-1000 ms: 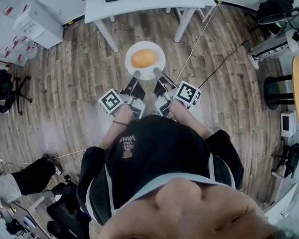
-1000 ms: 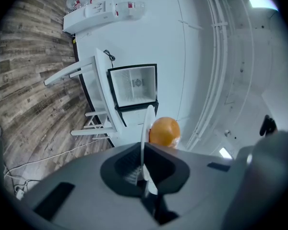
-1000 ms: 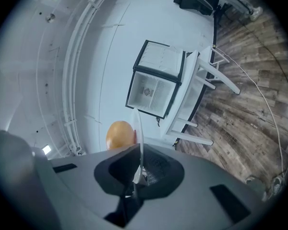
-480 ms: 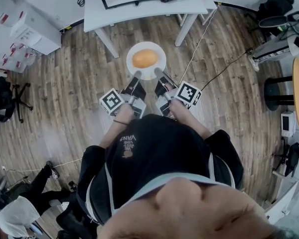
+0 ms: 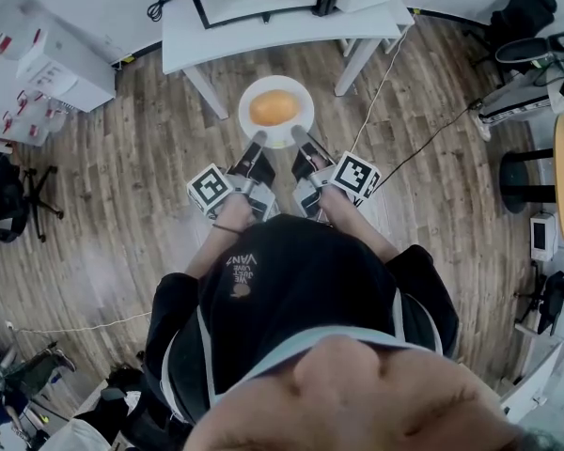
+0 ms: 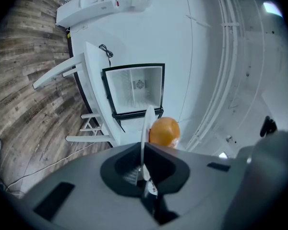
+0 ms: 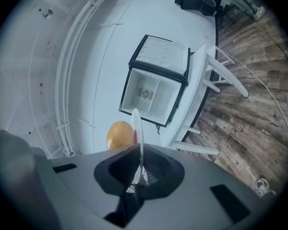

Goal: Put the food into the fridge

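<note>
A round orange food lies on a white plate held level over the wooden floor. My left gripper is shut on the plate's near left rim, and my right gripper is shut on its near right rim. In the left gripper view the plate shows edge-on between the jaws, with the food behind it. The right gripper view shows the same: plate, food. Ahead, a small fridge stands on a white table with its door open and its inside white.
The white table with slanted legs stands just beyond the plate. A cable runs across the floor on the right. A white cabinet and a black chair are on the left, a black stool on the right.
Both grippers and the plate have moved toward the table and fridge, which sit lower and closer in the head view. A person at lower left has shifted away.
</note>
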